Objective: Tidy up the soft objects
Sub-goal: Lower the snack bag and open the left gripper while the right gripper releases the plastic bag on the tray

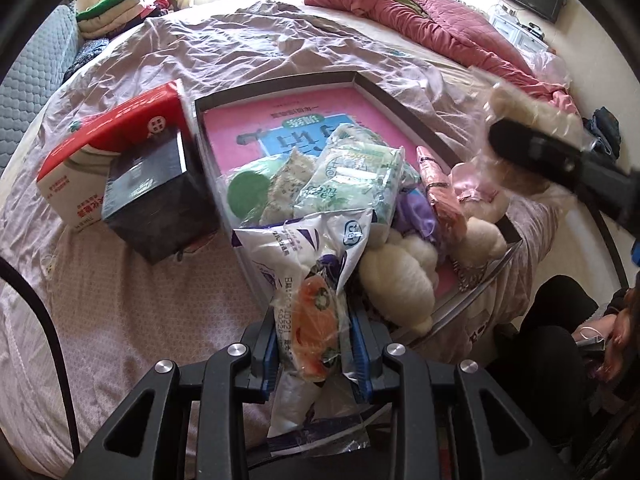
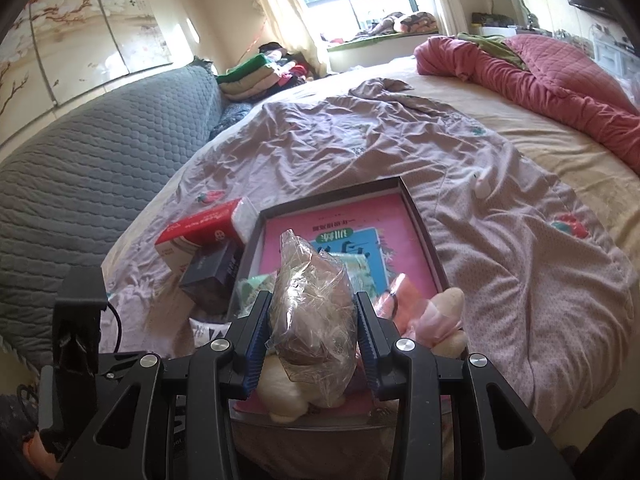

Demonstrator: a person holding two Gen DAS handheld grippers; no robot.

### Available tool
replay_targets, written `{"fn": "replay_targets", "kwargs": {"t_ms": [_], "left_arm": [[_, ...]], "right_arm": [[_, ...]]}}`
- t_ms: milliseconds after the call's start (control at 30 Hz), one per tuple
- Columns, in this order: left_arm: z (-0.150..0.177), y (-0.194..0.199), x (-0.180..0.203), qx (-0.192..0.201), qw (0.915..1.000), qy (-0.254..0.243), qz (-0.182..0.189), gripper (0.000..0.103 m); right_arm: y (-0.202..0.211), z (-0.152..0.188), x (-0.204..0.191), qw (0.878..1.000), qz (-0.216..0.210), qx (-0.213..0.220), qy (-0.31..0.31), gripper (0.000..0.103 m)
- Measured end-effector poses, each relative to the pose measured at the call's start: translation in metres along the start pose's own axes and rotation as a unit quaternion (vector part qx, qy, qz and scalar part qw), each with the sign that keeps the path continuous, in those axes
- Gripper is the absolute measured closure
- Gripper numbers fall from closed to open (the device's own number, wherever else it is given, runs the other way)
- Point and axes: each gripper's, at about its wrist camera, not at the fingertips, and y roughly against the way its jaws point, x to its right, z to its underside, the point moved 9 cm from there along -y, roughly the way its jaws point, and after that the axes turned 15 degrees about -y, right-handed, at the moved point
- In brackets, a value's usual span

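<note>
A shallow dark box with a pink printed bottom lies on the bed and holds a green-white packet, cream plush toys and a pink soft toy. My left gripper is shut on a white plastic bag with an orange item inside, at the box's near edge. In the right wrist view my right gripper is shut on a clear-wrapped brownish soft item, above the box. From the left wrist view, the right gripper's dark body hangs over the box's right side with a wrapped cream bundle.
A red-and-white carton and a black box lie left of the tray on the mauve sheet. A red quilt is heaped at the far side. A grey padded headboard and folded clothes stand at left.
</note>
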Motion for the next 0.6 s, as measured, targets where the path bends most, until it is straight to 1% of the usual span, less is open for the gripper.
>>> {"fn": "replay_targets", "kwargs": {"t_ms": [167,367,600], "left_arm": [[-0.005,-0.004,0.002,0.005,1.0,-0.001,0.001,0.072],[-0.01,-0.01,0.003,0.006,1.0,-0.004,0.004,0.072],[-0.011,-0.014,-0.002,0.008,1.0,-0.001,-0.001,0.072]], "right_arm": [[-0.007,0.004,0.011,1.0,0.018,-0.002,-0.002,0.061],[-0.012,0.001,0.02,1.0,0.013,-0.005,-0.022,0.061],[-0.027,-0.001,0.02,1.0,0.026,-0.008,-0.015,0.061]]}}
